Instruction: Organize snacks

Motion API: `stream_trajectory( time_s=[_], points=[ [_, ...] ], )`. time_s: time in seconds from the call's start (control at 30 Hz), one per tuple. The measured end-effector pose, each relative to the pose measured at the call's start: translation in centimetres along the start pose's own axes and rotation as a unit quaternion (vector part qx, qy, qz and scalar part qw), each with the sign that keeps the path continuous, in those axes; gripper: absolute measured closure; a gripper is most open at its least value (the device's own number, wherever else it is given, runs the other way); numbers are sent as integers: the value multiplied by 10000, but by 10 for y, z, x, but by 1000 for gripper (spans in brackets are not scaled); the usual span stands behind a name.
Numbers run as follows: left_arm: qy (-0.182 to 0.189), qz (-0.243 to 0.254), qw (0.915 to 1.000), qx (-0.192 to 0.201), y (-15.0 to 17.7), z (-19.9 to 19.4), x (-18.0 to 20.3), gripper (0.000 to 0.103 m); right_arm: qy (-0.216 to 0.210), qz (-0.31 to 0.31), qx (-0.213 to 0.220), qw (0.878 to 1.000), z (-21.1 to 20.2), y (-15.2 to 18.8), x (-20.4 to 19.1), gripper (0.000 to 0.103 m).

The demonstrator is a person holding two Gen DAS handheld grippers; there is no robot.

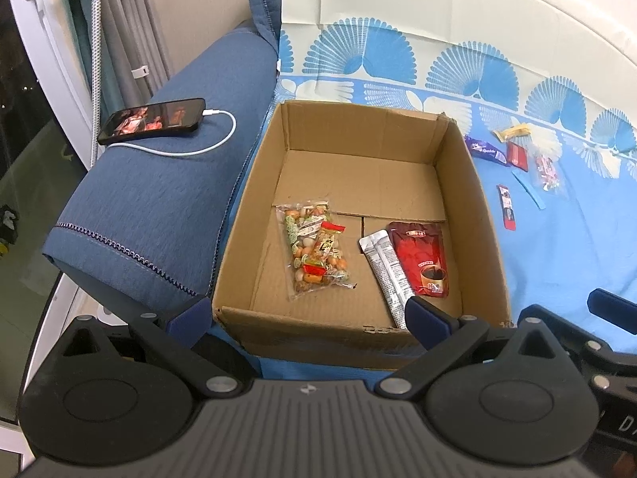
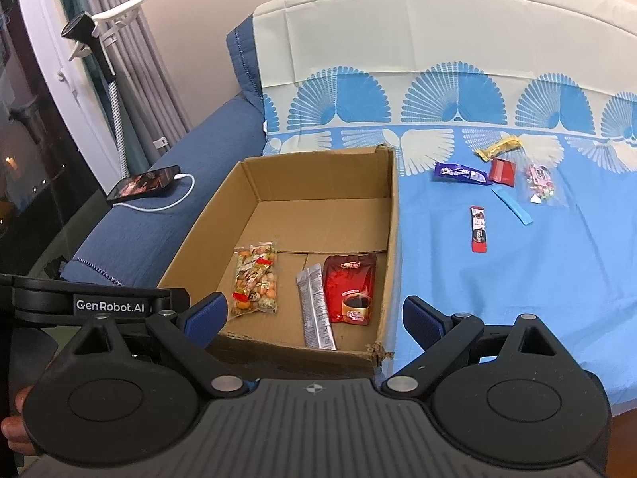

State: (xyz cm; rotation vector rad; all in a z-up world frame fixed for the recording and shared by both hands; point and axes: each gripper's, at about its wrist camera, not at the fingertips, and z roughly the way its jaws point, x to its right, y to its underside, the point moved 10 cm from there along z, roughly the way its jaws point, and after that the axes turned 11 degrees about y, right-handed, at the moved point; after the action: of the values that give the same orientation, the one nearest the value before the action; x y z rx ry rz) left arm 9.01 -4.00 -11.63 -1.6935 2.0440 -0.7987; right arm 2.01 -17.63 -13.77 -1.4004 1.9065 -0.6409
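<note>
Both tools, left tool and right tool, hang spread and empty over the cardboard box; loose snacks lie right, nearer the right tool.

A sofa seat covered by a blue sheet with a white fan pattern carried everything. On it, toward nine o'clock, sat an open cardboard box, pressed against the blue armrest. A phone with its white cable lay on that armrest. Toward two o'clock of the box, loose snacks lay well apart from it on the sheet: a yellow bar, a purple wrapper, a red packet, a clear candy bag, a blue strip and a dark stick sachet.
</note>
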Motion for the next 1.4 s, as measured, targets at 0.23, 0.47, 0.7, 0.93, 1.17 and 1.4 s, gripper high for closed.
stream_trajectory(
  time_s=[0.23, 0.47, 0.7, 0.93, 1.17, 1.4],
  points=[
    [92, 58, 9999, -87, -16, 8, 15, 0, 140, 314, 61, 9994, 5, -7, 28, 7],
    [387, 310, 9986, -195, -49, 29, 58, 0, 631, 765, 62, 9951, 20, -15, 98, 7],
    [775, 708, 9939, -349, -103, 70, 123, 0, 1184, 1198, 148, 9856, 40, -32, 182, 7],
    [1185, 1999, 9712, -522, -164, 148, 209, 0, 1414, 1385, 193, 9800, 90, -75, 262, 5],
    [1060, 2396, 9581, -1155, -206, 280, 260, 0, 1612, 1224, -162, 9792, 193, -119, 324, 4],
    [1071, 2831, 9419, -1457, -225, 385, 280, 0, 1660, 911, -758, 9790, 321, -142, 354, 3]
  ],
)
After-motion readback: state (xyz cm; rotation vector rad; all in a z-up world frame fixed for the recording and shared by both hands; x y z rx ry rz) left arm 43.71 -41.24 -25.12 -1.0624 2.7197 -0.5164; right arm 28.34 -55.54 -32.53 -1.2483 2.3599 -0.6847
